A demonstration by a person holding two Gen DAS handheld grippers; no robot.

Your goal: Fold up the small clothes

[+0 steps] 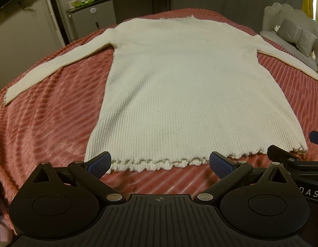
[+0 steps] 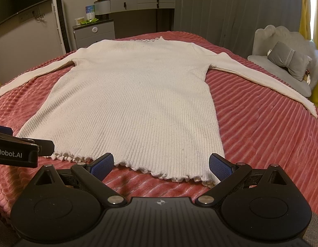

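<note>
The cream ribbed knit sweater (image 1: 179,86) lay flat, unfolded, on the pink ribbed bedspread (image 1: 45,127); left tongs (image 1: 160,163) and right tongs (image 2: 161,164), both released, hovered at its frilled hem (image 2: 159,171), seemingly needing a grip there first.

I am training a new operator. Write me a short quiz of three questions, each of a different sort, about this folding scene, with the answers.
1. True or false: the white sweater already has one sleeve folded over its body.
2. Multiple choice: the left gripper is (A) shut on the hem, (B) open near the hem, (C) shut on a sleeve.
3. Fill in: the sweater lies on a ribbed ____ blanket.

Key
1. False: both sleeves lie spread out to the sides.
2. B. The right gripper is open near the hem too.
3. Pink.
</note>
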